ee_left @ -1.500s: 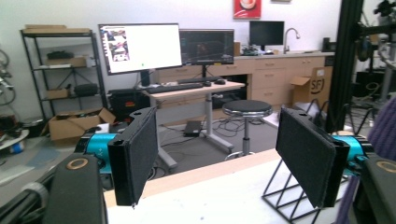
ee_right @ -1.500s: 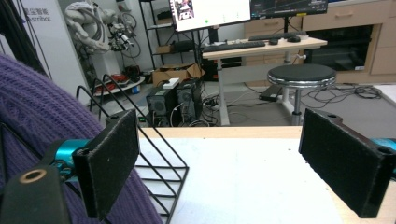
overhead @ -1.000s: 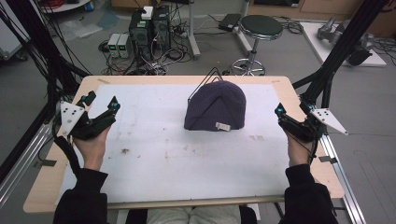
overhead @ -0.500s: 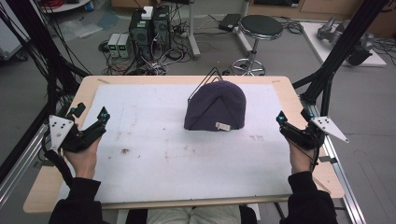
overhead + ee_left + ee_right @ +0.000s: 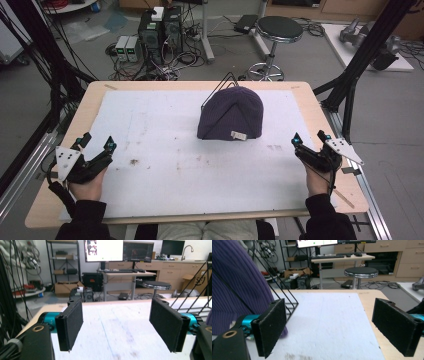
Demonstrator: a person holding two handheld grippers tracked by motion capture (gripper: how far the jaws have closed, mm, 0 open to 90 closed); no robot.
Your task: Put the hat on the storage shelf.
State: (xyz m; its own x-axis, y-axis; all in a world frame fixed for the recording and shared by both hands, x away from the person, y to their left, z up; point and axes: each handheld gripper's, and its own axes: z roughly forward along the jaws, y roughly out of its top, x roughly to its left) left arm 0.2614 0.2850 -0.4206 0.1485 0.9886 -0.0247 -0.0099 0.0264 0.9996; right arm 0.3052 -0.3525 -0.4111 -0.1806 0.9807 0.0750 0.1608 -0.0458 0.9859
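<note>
White mat (image 5: 165, 165) bare between beanie (image 5: 231, 115) and grippers.

Purple beanie (image 5: 234, 285) ran off left and top edges in my right gripper view; only right flank showed. Black wire rack (image 5: 220, 90) mostly hidden beneath beanie in high view; base unseen. Small label (image 5: 238, 135) on beanie hem too tiny to read. My forearms cut off by bottom edge.
</note>
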